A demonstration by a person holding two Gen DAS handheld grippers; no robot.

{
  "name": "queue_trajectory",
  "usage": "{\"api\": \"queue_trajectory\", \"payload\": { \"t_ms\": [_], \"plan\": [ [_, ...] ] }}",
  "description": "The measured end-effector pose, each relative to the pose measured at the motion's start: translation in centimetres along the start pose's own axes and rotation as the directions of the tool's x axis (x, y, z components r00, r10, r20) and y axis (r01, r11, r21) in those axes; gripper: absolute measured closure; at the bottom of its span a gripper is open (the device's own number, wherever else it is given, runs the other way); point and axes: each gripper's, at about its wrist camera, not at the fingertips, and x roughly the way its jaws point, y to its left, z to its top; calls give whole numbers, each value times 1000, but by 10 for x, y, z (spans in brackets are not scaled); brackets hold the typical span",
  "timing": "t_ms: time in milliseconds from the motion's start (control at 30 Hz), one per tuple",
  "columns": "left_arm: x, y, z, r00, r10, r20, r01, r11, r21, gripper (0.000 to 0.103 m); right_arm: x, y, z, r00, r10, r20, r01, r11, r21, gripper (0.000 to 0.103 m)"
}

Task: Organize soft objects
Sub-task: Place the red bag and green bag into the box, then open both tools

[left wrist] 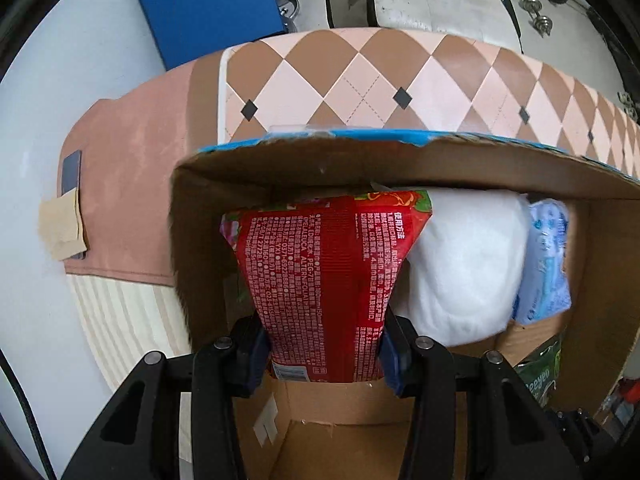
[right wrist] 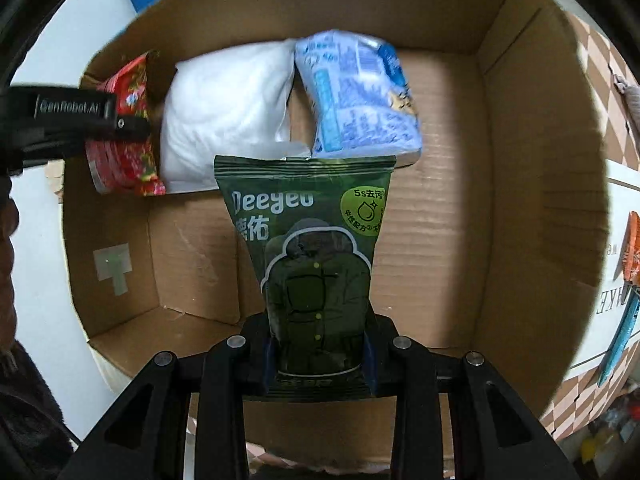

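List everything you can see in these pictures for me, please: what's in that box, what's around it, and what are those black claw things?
cardboard box: one, brown, open, holding the packs
red pack: one, red with white print, at the box's left end, clamped by the left claw
white pack: one, plain white, lying beside the red one
blue pack: one, pale blue and white, next to the white pack
green pack: one, dark green, held over the box floor
checked cloth: one, pink and brown diamonds, behind the box
blue board: one, blue, beyond the cloth
dumbbells: metal, on the floor far back
left gripper: black, shut on red pack
right gripper: black, shut on green pack
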Motion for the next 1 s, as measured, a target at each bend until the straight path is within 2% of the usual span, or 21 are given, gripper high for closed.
{"api": "queue_trajectory", "payload": {
  "t_ms": [200, 367, 400, 433, 467, 567, 700, 800, 900, 1000],
  "plan": [
    [7, -3, 4, 1000, 1, -8, -1, 1000, 29, 58, 19, 11, 2, 999, -21, -27, 21, 1000, -12, 68],
    [-1, 2, 3, 1000, -6, -13, 6, 1000, 7, 55, 19, 13, 7, 999, -43, -28, 42, 999, -16, 66],
    [-5, 3, 1, 1000, -21, -13, 21, 1000, 0, 54, 17, 12, 8, 999, -44, -29, 44, 999, -16, 60],
    [-7, 5, 0, 999, -33, -15, 33, 999, -10, 49, 14, 12, 8, 999, -44, -25, 43, 999, -12, 48],
    [-10, 7, -2, 999, -40, -13, 40, 999, -21, 45, 12, 12, 8, 999, -42, -18, 42, 999, -7, 43],
    [-20, 10, -7, 998, -65, 3, 65, 997, -36, 43, 2, 9, 7, 999, -34, -9, 34, 999, -2, 40],
    [-33, 8, -22, 997, -68, 41, 69, 997, -27, 29, -13, 9, 2, 998, -55, 18, 55, 998, -8, 38],
    [-44, 7, -46, 993, -73, 90, 76, 997, -32, 17, -26, 10, -5, 995, -86, 54, 87, 996, -12, 25],
    [-47, 12, -67, 988, -81, 129, 88, 995, -51, 6, -39, 10, -14, 990, -106, 91, 108, 994, -20, 19],
    [-52, 14, -92, 984, -76, 162, 87, 994, -65, 3, -49, 7, -26, 988, -106, 113, 110, 993, -29, 6]
  ]
}}
